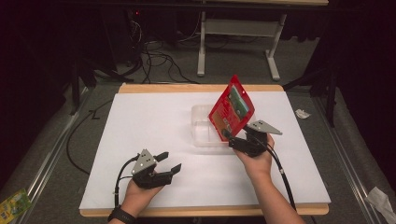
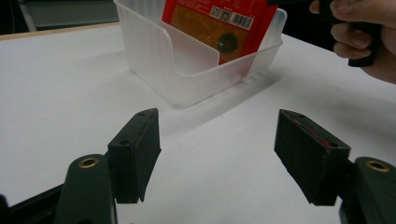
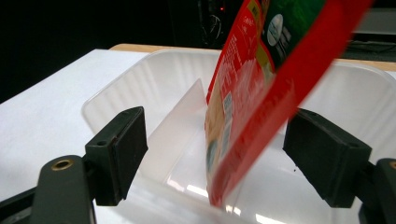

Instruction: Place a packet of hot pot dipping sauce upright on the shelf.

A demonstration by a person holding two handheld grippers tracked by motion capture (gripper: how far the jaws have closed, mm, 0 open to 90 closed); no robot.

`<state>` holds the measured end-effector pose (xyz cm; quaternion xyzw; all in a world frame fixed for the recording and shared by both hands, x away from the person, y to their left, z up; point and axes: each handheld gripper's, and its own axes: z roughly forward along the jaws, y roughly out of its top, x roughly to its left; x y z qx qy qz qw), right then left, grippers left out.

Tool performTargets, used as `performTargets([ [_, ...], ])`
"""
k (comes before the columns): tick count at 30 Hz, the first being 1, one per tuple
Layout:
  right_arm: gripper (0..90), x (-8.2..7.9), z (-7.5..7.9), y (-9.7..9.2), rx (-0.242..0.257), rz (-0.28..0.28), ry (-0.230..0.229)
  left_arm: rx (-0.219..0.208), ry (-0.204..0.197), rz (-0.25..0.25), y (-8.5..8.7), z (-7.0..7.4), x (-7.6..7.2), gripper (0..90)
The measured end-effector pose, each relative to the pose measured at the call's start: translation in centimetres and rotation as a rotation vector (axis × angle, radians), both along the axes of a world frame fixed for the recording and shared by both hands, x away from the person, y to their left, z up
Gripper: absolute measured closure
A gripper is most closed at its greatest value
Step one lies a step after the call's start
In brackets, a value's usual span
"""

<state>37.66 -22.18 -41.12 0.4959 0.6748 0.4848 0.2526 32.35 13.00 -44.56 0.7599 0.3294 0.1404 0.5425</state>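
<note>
Where bin (image 1: 201,133) sits (pouch (image 1: 232,111) inside).

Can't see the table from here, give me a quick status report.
Left gripper open, empty, resting on table. Right gripper open around red pouch, pads off it. Pouch leaning upright in clear bin. Nothing in the way.
</note>
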Motion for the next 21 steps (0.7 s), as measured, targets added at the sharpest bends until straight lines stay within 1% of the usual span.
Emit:
performTargets([
  [3, 21.8, -0.9, 0.0, -0.7, 0.000, 0.018, 0.001, 0.000, 0.001, 0.001, 0.0, 0.0, 0.0, 31.6],
  [6, 21.7, -2.2, -0.1, -1.7, 0.000, 0.038, 0.005, 0.002, 0.003, 0.000, 0.0, -0.1, 0.0, 31.6],
  [11, 21.4, -4.4, -0.3, -3.8, -0.004, 0.055, 0.008, 0.008, 0.004, 0.002, -0.2, -0.2, 0.0, 31.6],
  [14, 21.0, -5.7, -0.3, -5.3, -0.014, 0.062, 0.010, 0.012, 0.005, 0.000, -0.2, -0.2, 0.0, 31.6],
  [19, 19.4, -7.9, -0.8, -7.7, -0.050, 0.069, 0.020, 0.015, 0.006, -0.001, -0.4, -0.3, -0.1, 31.6],
  [21, 18.3, -8.8, -1.0, -8.6, -0.062, 0.065, 0.026, 0.007, 0.011, -0.004, -0.5, -0.2, -0.2, 31.6],
])
